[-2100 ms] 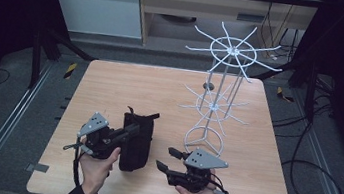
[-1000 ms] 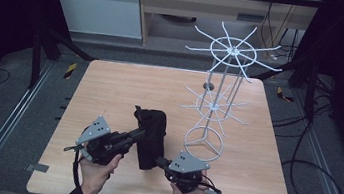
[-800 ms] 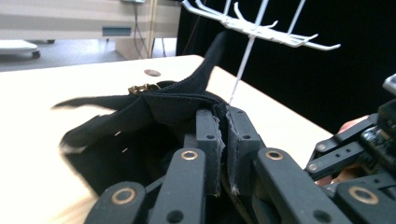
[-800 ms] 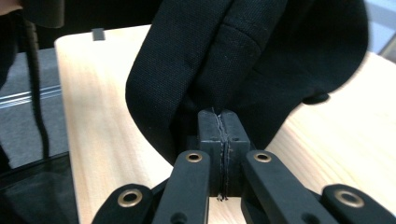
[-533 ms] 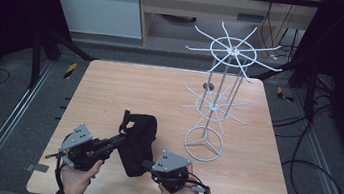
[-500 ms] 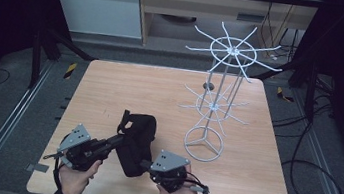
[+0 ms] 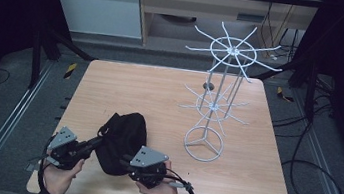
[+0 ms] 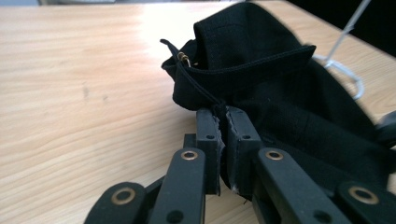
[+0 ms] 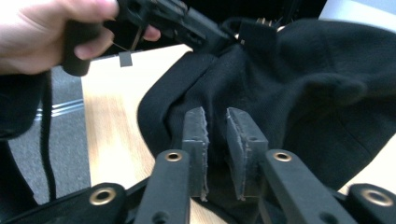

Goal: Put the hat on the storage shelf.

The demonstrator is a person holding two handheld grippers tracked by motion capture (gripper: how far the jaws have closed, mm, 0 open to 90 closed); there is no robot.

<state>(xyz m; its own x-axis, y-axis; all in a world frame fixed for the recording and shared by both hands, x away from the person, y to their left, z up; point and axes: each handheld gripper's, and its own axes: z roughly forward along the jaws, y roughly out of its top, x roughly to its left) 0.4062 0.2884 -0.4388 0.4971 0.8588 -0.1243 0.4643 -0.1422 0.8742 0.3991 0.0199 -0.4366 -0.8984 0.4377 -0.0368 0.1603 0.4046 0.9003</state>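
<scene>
On a wooden table (image 7: pixel 111 84), the left gripper (image 7: pixel 87 145) has its jaws pinched tight on the edge of a black cloth bag (image 7: pixel 121 138) lying near the front. The right gripper (image 7: pixel 127 160) sits against the bag's other side, its jaws slightly apart after just opening, the cloth between them. A white wire rack (image 7: pixel 217 98) stands to the right.

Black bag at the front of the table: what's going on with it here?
A person works a black bag with two hand-held grippers on the wooden table. The left gripper is shut on a pinch of the bag's fabric near its strap. The right gripper has just been opening: its jaws stand slightly apart against the bag, no longer pressing it. The bag lies slumped on the table, while the white wire rack stands bare beside it.
</scene>
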